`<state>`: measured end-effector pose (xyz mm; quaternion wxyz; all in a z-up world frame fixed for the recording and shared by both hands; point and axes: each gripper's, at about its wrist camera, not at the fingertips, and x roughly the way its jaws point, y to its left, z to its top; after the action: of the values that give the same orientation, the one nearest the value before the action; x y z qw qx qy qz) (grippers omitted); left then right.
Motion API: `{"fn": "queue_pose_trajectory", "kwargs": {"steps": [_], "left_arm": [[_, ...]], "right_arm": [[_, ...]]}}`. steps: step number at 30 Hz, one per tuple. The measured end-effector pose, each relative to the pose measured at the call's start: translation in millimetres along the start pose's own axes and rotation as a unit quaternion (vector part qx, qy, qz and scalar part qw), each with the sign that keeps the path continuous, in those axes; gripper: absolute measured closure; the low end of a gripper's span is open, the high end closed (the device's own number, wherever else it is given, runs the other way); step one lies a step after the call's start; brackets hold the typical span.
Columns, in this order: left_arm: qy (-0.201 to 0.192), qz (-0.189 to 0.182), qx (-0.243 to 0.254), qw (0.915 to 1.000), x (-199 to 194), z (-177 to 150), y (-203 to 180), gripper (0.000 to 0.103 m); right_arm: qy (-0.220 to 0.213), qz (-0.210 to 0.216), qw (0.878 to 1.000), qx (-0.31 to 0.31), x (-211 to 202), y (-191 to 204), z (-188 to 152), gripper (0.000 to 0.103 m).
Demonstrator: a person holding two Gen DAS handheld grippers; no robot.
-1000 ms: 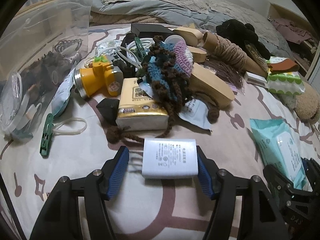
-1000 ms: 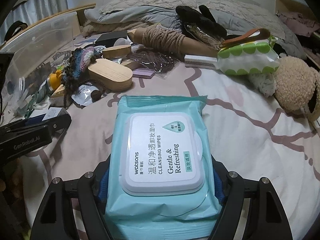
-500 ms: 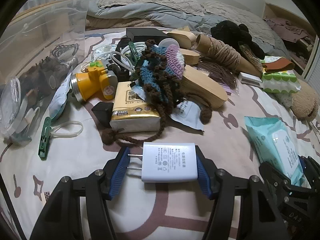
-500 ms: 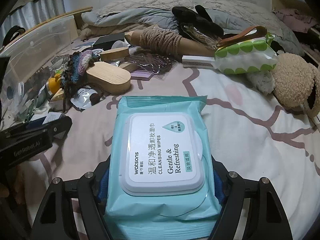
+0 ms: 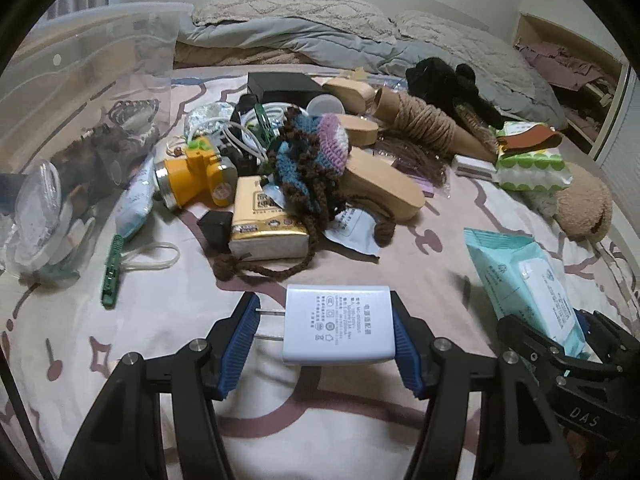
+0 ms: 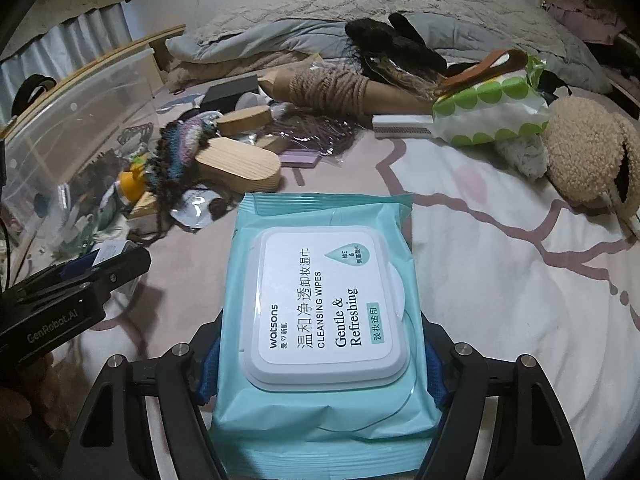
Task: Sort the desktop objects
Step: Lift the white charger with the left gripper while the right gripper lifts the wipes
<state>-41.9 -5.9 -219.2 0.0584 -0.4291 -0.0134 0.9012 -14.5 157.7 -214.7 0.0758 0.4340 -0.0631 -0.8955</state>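
In our left hand, the left tool (image 5: pixel 324 332) has its blue-padded jaws closed onto a white rectangular plug-in power adapter (image 5: pixel 337 325): one pad presses its flat end and the other meets the tips of its two metal prongs, which point to the left. The adapter hangs above the cream bedspread with mauve line patterns (image 5: pixel 168 340), just in front of the heap of clutter.

In our right hand, the right tool (image 6: pixel 320 364) is spread wide and clamped on the two long sides of a teal soft pack of cleansing wipes with a white flip lid (image 6: pixel 320 312) (the lid reads "Gentle & Refreshing"). The pack is held level above the bedspread, and from the left wrist view it shows at the far right, beside the adapter.

In the heap we see a yellow headlamp (image 5: pixel 192 178), a gold-and-white tissue pack (image 5: pixel 266 222) just beside it, a crocheted blue, purple and brown pouch (image 5: pixel 312 156) draped over the tissue pack, a rounded pale wooden block (image 5: pixel 384 190) and a cardboard cone wound with jute twine (image 5: pixel 428 128). A clear plastic storage bin (image 5: pixel 80 92) stands to the left. A green clothes peg (image 5: pixel 110 276) lies near it on the bedspread.
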Motion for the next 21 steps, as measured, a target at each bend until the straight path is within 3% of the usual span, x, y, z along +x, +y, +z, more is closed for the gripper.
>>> {"fn": "queue_pose_trajectory", "kwargs": {"steps": [12, 21], "left_arm": [[-0.053, -0.011, 0.022, 0.9983, -55, 28, 1, 0.041], [-0.095, -0.016, 0.027, 0.9950, -98, 62, 19, 0.041]], "right_arm": [[-0.039, 0.036, 0.999, 0.009, -48, 5, 25, 0.027], [-0.061, 0.071, 0.995, -0.021, -84, 27, 53, 0.027]]}}
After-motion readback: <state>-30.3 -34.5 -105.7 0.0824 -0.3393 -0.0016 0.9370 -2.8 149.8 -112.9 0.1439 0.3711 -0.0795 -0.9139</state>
